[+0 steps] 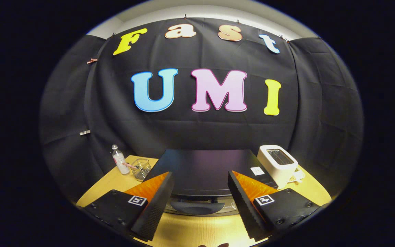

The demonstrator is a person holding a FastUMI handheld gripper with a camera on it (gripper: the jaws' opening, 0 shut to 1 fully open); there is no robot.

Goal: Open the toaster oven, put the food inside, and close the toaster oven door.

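Black cloth wall behind, pale wooden tabletop [190,233] below. On the tabletop, left to right: one clear plastic bottle [119,163] with a red-and-white band, standing up; one small clear wire basket [140,168] just beside it, a striped straw-like stick reaching from bottle to basket; one black toaster oven [204,169] in the middle; one white slot toaster [278,164] at the right, close against the oven's right side, slot facing up. One small white sticker on the oven's top, near the right corner.

Toaster oven lying wide, long side running left to right, front turned toward the fingers. Dark flat top seen from above. Door handle [196,207] a curved dark bar low on the front, between the two fingers and just ahead of them. Door looks closed, though hard to be sure from this high angle.

Two fingers [197,202] spread wide apart, one on each side of the handle, holding nothing. Not touching the oven as far as can be told. One black-and-white square marker on each finger base.
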